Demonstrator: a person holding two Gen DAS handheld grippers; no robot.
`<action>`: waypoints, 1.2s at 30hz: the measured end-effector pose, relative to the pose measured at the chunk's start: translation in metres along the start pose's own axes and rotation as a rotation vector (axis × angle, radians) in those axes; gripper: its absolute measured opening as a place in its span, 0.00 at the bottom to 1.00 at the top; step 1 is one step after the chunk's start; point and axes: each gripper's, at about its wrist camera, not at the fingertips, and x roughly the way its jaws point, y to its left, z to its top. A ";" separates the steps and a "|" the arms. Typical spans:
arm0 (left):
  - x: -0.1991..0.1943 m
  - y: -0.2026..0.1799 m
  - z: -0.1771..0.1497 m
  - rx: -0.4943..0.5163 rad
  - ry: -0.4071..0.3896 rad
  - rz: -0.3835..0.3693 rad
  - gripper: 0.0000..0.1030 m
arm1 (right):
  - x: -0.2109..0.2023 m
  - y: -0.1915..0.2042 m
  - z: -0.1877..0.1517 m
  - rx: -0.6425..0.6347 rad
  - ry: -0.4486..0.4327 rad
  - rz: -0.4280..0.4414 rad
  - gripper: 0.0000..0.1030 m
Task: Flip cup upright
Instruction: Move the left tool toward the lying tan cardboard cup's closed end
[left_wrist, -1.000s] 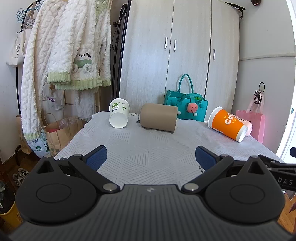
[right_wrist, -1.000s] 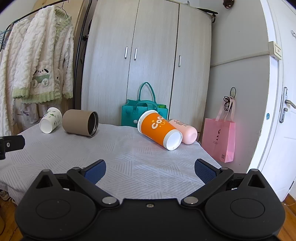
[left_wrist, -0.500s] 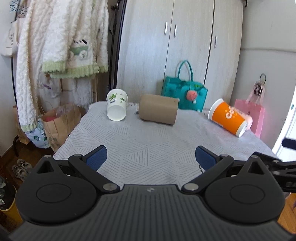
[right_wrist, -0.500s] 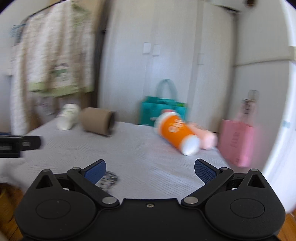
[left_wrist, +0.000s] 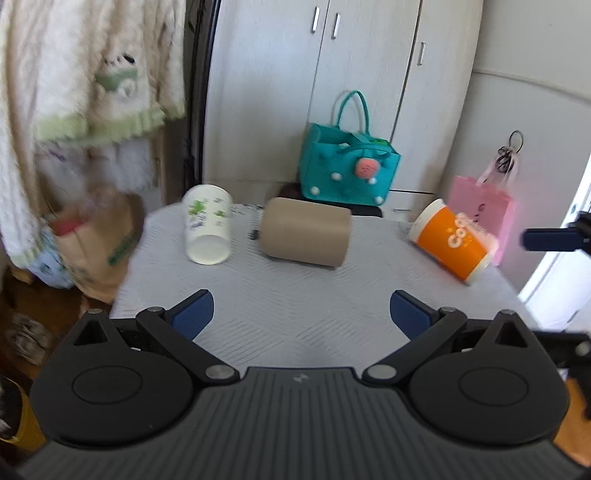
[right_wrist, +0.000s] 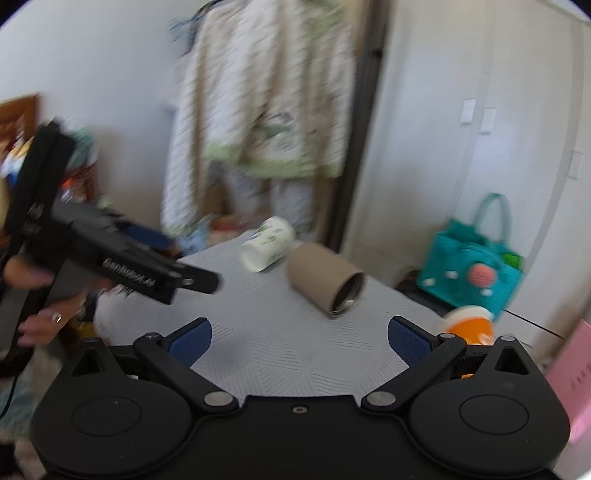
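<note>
Three cups lie on their sides on the white-clothed table (left_wrist: 295, 306): a white cup with green print (left_wrist: 207, 229) at the far left, a tan cup (left_wrist: 306, 232) in the middle, an orange cup (left_wrist: 448, 242) at the right. My left gripper (left_wrist: 301, 314) is open and empty above the table's near part. My right gripper (right_wrist: 299, 336) is open and empty, facing left across the table. In its view the white cup (right_wrist: 267, 248) and tan cup (right_wrist: 325, 284) lie ahead, and the orange cup (right_wrist: 467, 325) is partly hidden behind its right finger. The left gripper's body (right_wrist: 122, 266) shows at the left.
A teal bag (left_wrist: 349, 168) stands behind the table by the wardrobe (left_wrist: 332, 74). A pink bag (left_wrist: 480, 206) hangs at the right. Fluffy clothes (left_wrist: 92, 74) hang at the left, over a paper bag (left_wrist: 99, 240) on the floor.
Both grippers have risen and moved forward over the table. The right gripper has swung to the left, so the white and tan cups now lie ahead of it. Both stay open.
</note>
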 end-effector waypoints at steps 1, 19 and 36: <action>0.003 0.000 0.003 0.002 0.000 0.001 1.00 | 0.006 -0.001 0.005 -0.023 0.022 0.016 1.00; 0.086 0.025 0.036 -0.198 0.052 -0.043 0.98 | 0.103 -0.028 0.054 -0.327 0.138 0.104 0.99; 0.151 0.046 0.032 -0.466 0.088 -0.056 0.83 | 0.211 -0.054 0.068 -0.483 0.286 0.229 0.97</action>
